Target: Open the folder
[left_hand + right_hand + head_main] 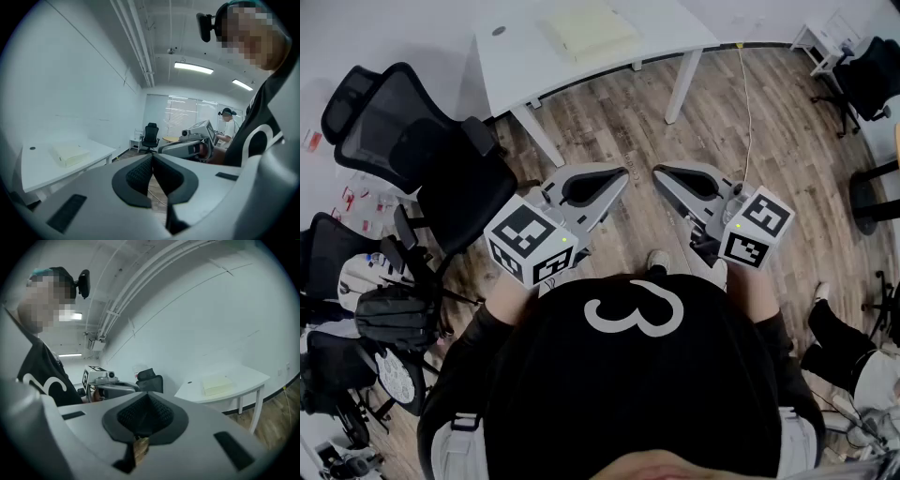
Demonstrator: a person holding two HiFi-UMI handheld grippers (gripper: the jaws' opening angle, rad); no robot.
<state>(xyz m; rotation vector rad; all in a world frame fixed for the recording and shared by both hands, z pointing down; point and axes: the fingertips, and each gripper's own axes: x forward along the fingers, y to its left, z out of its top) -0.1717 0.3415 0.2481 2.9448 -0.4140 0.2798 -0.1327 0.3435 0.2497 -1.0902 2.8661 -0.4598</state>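
Observation:
The folder (589, 30), pale yellow and closed, lies flat on the white table (517, 62) at the top of the head view. It also shows in the left gripper view as the folder (69, 153) and in the right gripper view as the folder (218, 385). Both grippers hang over the wooden floor, well short of the table. My left gripper (622, 175) is shut and empty, its pads meeting at the left gripper's tips (152, 157). My right gripper (657, 172) is shut with nothing held, its pads together at the right gripper's tips (149, 394). The two tips point toward each other, a small gap between them.
Black office chairs (403, 141) stand at the left beside the table, with a backpack (394, 319) below them. A thin cable (748, 103) runs across the floor by the table leg. Another chair (872, 80) is at the top right, and another person (848, 352) at the lower right.

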